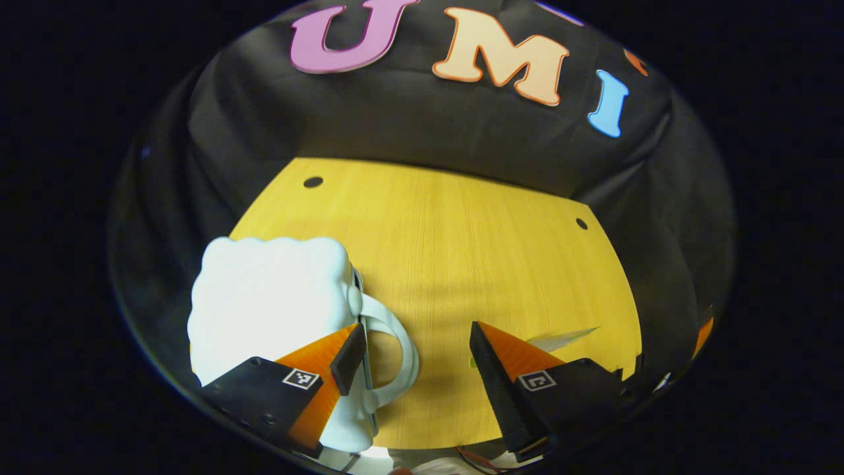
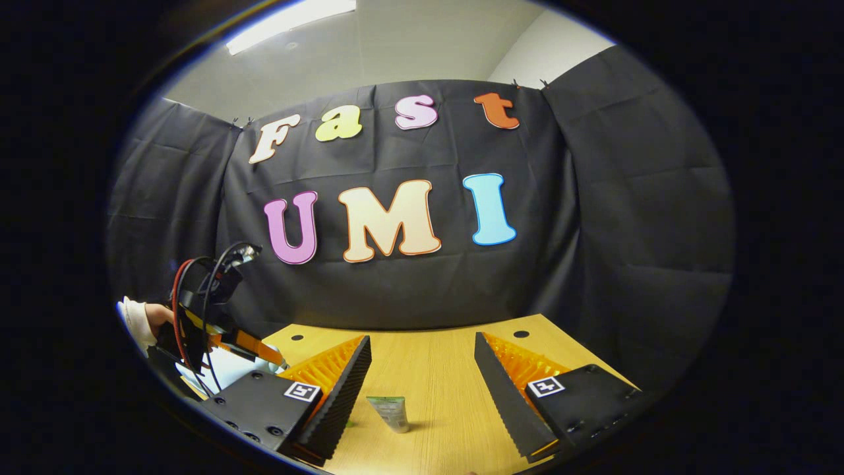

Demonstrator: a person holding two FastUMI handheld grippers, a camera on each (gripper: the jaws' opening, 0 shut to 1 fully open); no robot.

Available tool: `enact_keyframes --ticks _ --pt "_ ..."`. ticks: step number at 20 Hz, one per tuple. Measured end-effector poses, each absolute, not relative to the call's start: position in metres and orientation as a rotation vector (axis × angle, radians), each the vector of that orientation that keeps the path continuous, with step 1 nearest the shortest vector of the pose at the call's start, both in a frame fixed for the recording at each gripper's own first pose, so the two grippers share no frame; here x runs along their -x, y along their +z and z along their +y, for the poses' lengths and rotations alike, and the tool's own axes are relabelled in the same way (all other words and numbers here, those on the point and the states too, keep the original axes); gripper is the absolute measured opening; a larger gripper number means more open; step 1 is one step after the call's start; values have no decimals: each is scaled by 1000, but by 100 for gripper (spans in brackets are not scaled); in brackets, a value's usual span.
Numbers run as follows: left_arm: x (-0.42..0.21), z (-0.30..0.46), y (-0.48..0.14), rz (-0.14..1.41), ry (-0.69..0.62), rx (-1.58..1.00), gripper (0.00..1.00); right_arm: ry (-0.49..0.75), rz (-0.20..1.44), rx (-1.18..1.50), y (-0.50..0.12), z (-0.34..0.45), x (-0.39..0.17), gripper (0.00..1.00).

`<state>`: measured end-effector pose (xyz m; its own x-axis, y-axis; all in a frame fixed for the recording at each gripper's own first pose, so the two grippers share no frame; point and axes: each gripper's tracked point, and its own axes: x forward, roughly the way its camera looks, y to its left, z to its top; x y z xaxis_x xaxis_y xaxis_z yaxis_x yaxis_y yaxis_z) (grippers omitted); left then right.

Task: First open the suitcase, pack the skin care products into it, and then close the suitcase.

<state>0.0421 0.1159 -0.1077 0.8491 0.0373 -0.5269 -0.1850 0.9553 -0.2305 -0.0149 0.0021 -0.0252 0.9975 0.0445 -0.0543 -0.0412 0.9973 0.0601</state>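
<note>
Grippers spread above the wooden table, suitcase closed

Suitcase, white with a ribbed shell, lay shut on the wooden table at about eight o'clock in the left gripper view, its white handle arching out toward the table's middle. Left gripper hung spread wide over it: one finger sat just in front of the case's edge by the handle, the other stood well apart over bare wood, and neither pressed on anything. Whether the near finger touched the case could not be told. A pale pointed shape lay on the wood just beyond the far finger, at about four o'clock; what it was could not be told.

In the right gripper view, the right gripper was likewise spread, holding nothing. Between its fingers, at six o'clock, a small skin care tube lay on the table. At eight o'clock the left gripper showed farther off, trailing red and black cables, held by a hand in a pale sleeve, over the suitcase.
</note>
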Motion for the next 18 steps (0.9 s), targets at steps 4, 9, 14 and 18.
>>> enact_keyframes --ticks 4,9,14,18 --pt "-53 119 -131 662 137 330 83 25 47 -70 -23 -6 15 98" --pt "-68 121 -151 755 169 348 72 4 54 -88 -24 -16 17 98" --pt "-74 129 -173 841 223 342 65 -13 58 -82 -26 -23 16 98" --pt "-78 127 -194 908 226 346 49 -18 70 -78 -29 -25 16 98"
